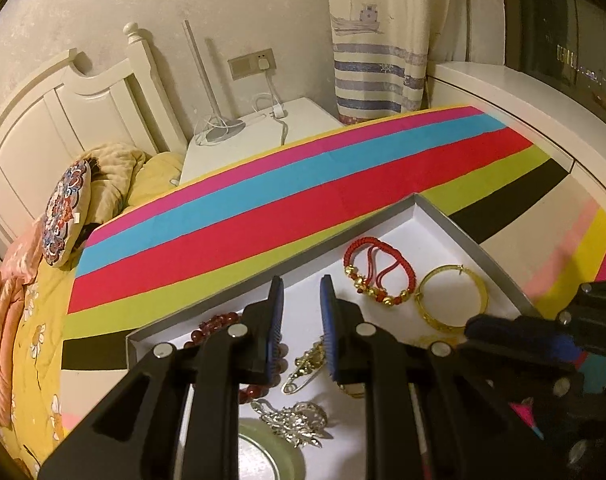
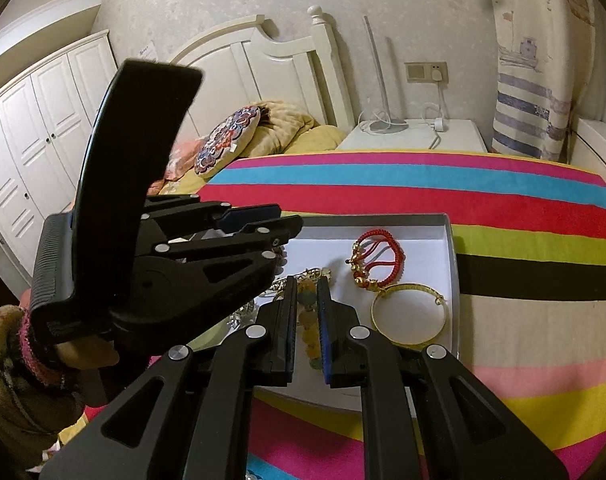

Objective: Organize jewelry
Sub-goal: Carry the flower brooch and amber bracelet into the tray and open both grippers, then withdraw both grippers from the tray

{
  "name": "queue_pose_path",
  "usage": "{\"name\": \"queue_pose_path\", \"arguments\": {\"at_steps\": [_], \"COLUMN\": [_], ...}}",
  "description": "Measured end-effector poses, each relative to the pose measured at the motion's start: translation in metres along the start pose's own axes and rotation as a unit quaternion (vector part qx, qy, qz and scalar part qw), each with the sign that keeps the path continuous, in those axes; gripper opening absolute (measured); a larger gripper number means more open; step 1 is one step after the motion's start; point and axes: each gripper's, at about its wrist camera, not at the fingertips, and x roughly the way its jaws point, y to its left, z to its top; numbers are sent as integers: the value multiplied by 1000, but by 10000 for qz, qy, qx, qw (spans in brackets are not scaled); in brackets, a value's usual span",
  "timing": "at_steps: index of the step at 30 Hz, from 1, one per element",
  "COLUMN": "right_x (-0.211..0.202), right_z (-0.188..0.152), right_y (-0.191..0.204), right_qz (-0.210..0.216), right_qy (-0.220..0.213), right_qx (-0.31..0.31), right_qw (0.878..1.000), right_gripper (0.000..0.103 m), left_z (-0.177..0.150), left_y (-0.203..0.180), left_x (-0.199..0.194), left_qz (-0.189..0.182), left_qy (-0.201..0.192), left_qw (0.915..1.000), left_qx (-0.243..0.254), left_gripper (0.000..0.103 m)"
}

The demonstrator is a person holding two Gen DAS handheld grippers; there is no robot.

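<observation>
Left gripper (image 1: pixel 301 312) hangs over the middle of the shallow white tray (image 1: pixel 479 240), its jaws drawn nearly together with nothing between them. Right gripper (image 2: pixel 306 312), also narrowed, hangs above a pale yellowish beaded piece (image 2: pixel 309 336); whether its pads (image 2: pixel 323 320) pinch the piece I cannot tell. The tray sits on a bench under a striped cloth (image 1: pixel 263 208), with bare cloth beyond its far rim. Inside, the red cord bracelets (image 1: pixel 377 272) and gold bangle (image 1: pixel 453 300) lie just beside each other toward the right wall. Dark red beads (image 1: pixel 215 324) lie at the left wall, partly behind the left gripper. A gold safety pin (image 1: pixel 303 368) and silver brooch (image 1: pixel 299 424) crowd the near part
</observation>
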Motion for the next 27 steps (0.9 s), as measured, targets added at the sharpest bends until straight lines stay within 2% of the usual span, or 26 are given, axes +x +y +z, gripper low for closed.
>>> {"name": "queue_pose_path", "arguments": {"at_steps": [2,4,6,7,11,12,15,19,21,27], "right_x": [-2,-4,-8,-11,-26,-30,-46,-67,-79,-105], "right_z": [1,3,4,4,9,10,15,19,19,12], "right_y": [-1,-3,-4,-4,-3,-3,-1,2,2,2], "right_qz": [-41,-83,-90,-104,-135,-151,-180,-215,-235,-307], "right_qy": [-22,-35,-68,-117,-248,-275,-428,-600,-718,-841], "right_qx": [24,30,61,72,45,36,-18,-84,-107,-247], "right_qw": [10000,10000,9999,9999,9996,9995,9989,9979,9971,9957], "right_gripper": [14,18,37,41,45,50,65,69,77,84], "left_z": [-1,-1,-2,-1,-2,-2,-5,-12,-19,-57], "left_y": [3,7,10,11,19,21,26,30,33,55], "left_x": [-3,-10,-18,-21,-46,-52,-75,-106,-121,-160], "left_qz": [-14,62,154,186,457,531,814,1055,1106,969], "left_qy": [-26,-120,-239,-285,-623,-705,-985,-1271,-1384,-1586], "left_qw": [10000,9999,9996,9994,9970,9961,9918,9861,9840,9823], "left_qx": [-45,-70,-77,-74,-45,-27,71,191,173,-226], "left_gripper": [31,54,64,69,87,92,98,100,100,100]}}
